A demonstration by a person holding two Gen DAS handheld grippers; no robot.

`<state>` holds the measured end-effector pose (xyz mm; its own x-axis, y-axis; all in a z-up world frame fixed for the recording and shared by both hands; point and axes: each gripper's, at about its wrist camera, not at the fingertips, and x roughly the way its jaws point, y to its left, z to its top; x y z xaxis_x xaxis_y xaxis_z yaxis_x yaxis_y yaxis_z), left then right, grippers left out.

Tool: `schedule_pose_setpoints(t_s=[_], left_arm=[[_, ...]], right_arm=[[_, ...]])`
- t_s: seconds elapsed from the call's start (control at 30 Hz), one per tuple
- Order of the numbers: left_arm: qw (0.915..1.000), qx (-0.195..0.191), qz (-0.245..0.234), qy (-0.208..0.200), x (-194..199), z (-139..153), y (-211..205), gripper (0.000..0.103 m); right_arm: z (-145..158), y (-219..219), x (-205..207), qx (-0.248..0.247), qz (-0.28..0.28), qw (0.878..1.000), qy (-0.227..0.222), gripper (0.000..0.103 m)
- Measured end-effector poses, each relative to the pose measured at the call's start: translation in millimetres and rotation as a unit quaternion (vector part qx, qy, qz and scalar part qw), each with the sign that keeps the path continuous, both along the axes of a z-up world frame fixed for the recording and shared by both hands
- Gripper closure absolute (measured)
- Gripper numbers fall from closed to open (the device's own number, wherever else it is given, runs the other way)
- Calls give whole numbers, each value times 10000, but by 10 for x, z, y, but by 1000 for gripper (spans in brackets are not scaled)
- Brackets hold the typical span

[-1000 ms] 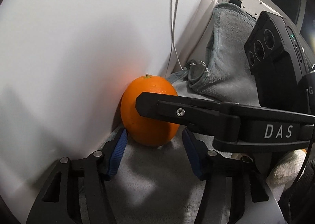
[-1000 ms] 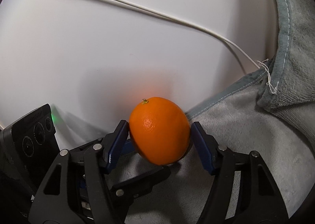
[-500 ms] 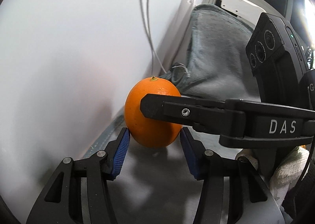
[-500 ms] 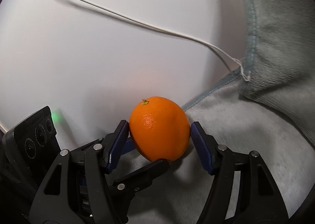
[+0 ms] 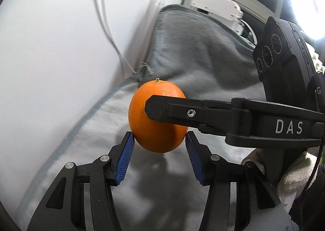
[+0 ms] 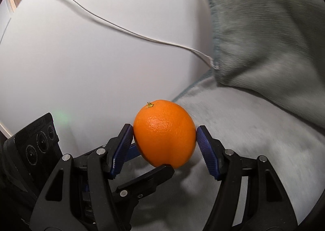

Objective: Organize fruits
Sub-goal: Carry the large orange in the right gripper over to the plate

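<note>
White wall edges grey blanket (image 5: 203, 64); both claws, left claw (image 5: 159, 143) and right claw (image 6: 165, 136), grip the orange (image 6: 164, 135).

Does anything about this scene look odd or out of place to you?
Yes: both grippers clamp the same orange at once, the left gripper low on its sides, the right gripper across its middle. The grey blanket lies rumpled, and a white cable trails loose down the wall.

"DAS" in white letters on the right hand-held gripper (image 5: 162, 118); nothing else legible.
</note>
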<state>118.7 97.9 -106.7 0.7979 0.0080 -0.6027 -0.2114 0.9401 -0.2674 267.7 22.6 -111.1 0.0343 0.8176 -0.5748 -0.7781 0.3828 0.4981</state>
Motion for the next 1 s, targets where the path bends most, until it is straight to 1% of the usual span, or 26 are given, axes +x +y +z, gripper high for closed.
schedule_pose_setpoints(t_s=[0.1,0.17,0.43,0.53,0.8,1.0], left_arm=[[9999,-9,-152,-32,-23,10,-158,52],[9996,-4,-266,-52,-41,25,-265,52],[9969,5,-773,-121,-102,62,-702,52],[9948,5,-1009,-126,-98,64,-885,52],[9864,6,-1633,-197,-44,129,-1436,52],[9757,-19,-2176,-273,0,206,-1930,52]], right_arm=[[72,-165,-4,-16,-150,9999,-18,35],[152,-358,-23,-15,-251,9997,-50,35],[177,-944,-140,30,-799,9968,-66,35],[188,-1240,-184,55,-1015,9948,-53,35],[261,-1888,-328,92,-1677,9857,-94,35],[342,-2425,-431,118,-2232,9746,-110,35]])
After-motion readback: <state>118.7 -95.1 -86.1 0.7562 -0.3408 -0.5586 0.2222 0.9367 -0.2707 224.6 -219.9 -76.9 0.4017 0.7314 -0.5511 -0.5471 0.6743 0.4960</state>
